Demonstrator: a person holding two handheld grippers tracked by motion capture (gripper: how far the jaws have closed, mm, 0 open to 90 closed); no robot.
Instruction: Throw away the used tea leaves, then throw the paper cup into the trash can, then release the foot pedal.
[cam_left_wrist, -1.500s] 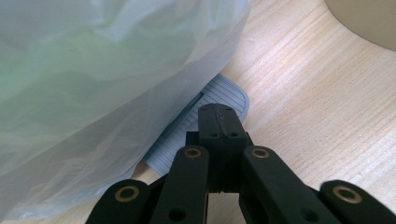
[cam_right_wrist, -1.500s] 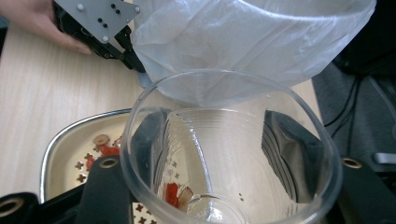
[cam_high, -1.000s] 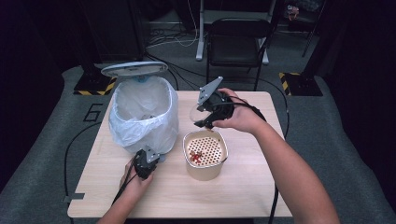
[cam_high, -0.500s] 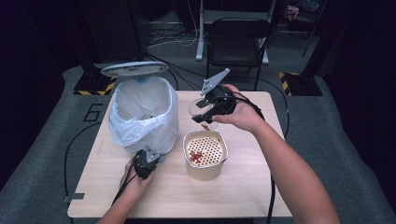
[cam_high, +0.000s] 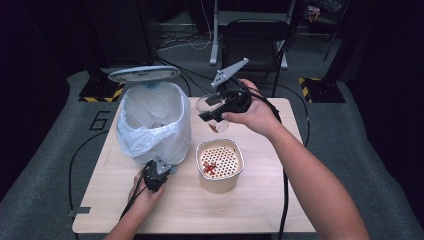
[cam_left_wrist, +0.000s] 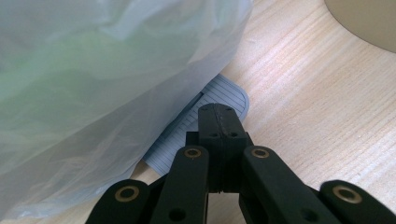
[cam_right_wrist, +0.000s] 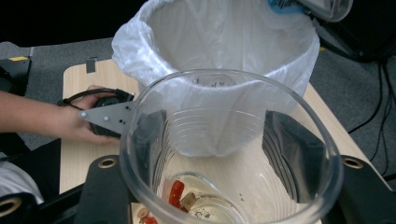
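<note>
Two grippers work at a pale wooden table (cam_high: 260, 210). In the high view the right gripper (cam_high: 212, 116) is held above the table between a white bin lined with a thin translucent plastic bag (cam_high: 154, 125) and a beige square-ish container with a perforated insert (cam_high: 220, 165). Its jaws are clamped on a clear, ribbed plastic cup (cam_high: 212, 112) — the right gripper view looks down into this cup (cam_right_wrist: 229, 149), a black jaw pressed on each side of its wall, with a few red and pale scraps (cam_right_wrist: 177, 196) lying at the bottom. Similar red bits (cam_high: 209, 169) sit on the perforated insert. The bin's grey lid (cam_high: 144, 74) stands open at the far rim.

The left gripper (cam_high: 160, 167) rests low by the bin's near side, its jaws together with nothing between them. In the left gripper view its closed tips (cam_left_wrist: 219, 122) lie over a grey ridged foot pedal (cam_left_wrist: 219, 95) that juts from under the bag (cam_left_wrist: 102, 84).
</note>
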